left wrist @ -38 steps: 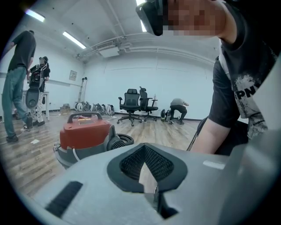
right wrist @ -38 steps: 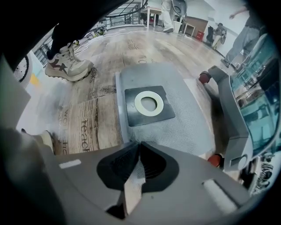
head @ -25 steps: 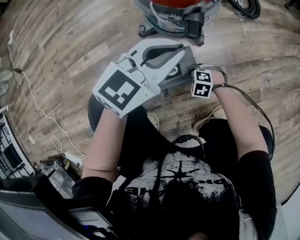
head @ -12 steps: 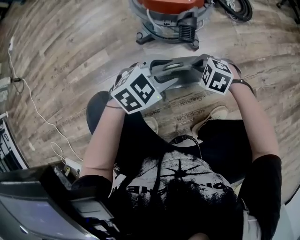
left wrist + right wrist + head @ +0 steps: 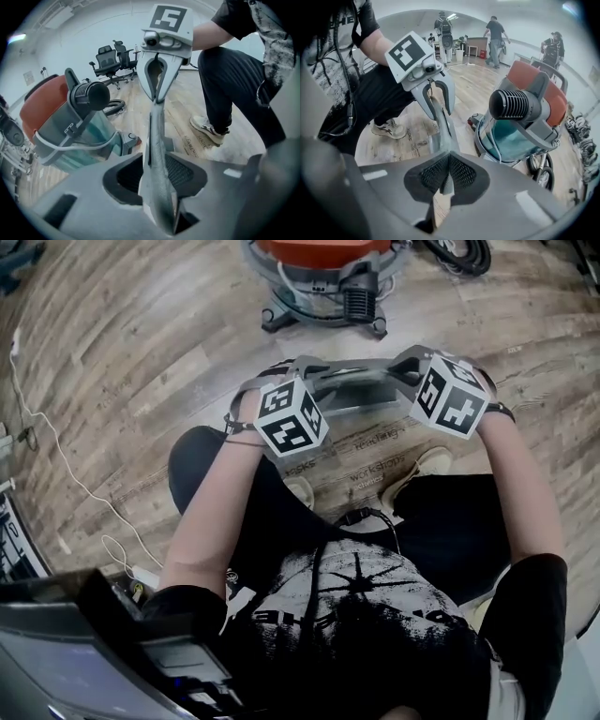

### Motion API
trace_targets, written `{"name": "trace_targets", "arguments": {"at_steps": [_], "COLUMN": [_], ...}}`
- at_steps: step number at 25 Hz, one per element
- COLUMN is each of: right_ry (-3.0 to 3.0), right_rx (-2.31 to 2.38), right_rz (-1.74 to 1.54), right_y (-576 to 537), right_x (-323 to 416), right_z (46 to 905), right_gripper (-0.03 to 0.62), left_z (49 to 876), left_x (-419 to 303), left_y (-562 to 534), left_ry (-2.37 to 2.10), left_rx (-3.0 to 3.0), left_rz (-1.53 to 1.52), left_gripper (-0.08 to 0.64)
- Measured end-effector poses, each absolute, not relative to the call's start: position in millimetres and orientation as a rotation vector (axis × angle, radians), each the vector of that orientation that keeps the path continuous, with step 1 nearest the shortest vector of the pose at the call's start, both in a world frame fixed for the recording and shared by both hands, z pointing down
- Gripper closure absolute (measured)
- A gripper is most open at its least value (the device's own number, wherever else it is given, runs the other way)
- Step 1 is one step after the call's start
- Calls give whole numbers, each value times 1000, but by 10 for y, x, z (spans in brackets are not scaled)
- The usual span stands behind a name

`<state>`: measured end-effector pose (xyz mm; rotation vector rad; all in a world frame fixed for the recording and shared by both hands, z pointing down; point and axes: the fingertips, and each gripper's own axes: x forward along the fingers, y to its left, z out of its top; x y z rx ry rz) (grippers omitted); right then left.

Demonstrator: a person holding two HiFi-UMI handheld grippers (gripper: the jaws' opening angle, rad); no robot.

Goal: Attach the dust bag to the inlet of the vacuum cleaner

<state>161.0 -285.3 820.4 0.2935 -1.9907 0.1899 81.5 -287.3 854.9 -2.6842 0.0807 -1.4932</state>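
A flat grey dust bag (image 5: 356,385) hangs level between my two grippers above the floor. My right gripper (image 5: 405,364) is shut on its right end; in the right gripper view the pads (image 5: 459,173) meet on the bag's thin edge (image 5: 440,133). My left gripper (image 5: 305,371) is at the left end. Its jaws have just been closing, with the bag's thicker edge (image 5: 157,154) between them and touching both pads. The red and grey vacuum cleaner (image 5: 323,263) stands on the floor just beyond, with a black ribbed port (image 5: 511,105) on its side.
A printed cardboard sheet (image 5: 375,451) lies under the person's shoes (image 5: 417,474). A white cable (image 5: 56,456) trails at the left and a black hose (image 5: 459,254) lies at the top right. Office chairs (image 5: 112,56) and people (image 5: 494,30) are far off.
My left gripper has come down from near the camera to the bag's left end, opening on the way. My right gripper has lifted the bag, which now hangs level between both.
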Motion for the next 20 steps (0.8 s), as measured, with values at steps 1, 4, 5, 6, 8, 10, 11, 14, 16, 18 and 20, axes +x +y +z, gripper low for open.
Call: {"name": "trace_targets", "arguments": {"at_steps": [1, 4, 5, 6, 8, 10, 11, 14, 16, 18, 20], "right_ry": [-1995, -2007, -2008, -2007, -2006, -2008, -2011, -2022, -2034, -2055, -2066], "right_rx": [300, 319, 326, 334, 355, 381, 392, 389, 386, 394, 402], "right_rz": [194, 196, 195, 192, 179, 148, 130, 85, 65, 52, 34], "right_y": [-2849, -2847, -2847, -2854, -2896, -2969, -3001, -3045, -3087, -3127, -3147], "right_x": [1616, 1614, 1617, 1625, 1646, 1656, 1656, 1650, 1636, 1585, 1517], "right_z": [8177, 8133, 8130, 8127, 8101, 8037, 7998, 7862, 7740, 7604, 7510], "right_gripper": [581, 581, 581, 581, 581, 578, 574, 521, 451, 412, 402], "left_z": [8562, 8554, 8541, 8523, 8473, 8402, 8362, 8257, 8168, 8054, 7933], "left_x": [820, 825, 830, 838, 858, 865, 864, 857, 867, 889, 926], "left_y": [-2867, -2916, -2938, -2957, -2996, -3054, -3085, -3162, -3215, -3272, -3311], "left_ry": [82, 122, 134, 142, 154, 167, 171, 162, 152, 147, 131], "left_rx": [-2685, -2681, -2679, -2679, -2682, -2683, -2682, -2665, -2643, -2623, -2604], "left_rz": [-1487, -1456, -1447, -1437, -1415, -1397, -1390, -1387, -1374, -1352, -1330], "left_gripper": [443, 526, 529, 530, 531, 532, 532, 532, 532, 532, 532]}}
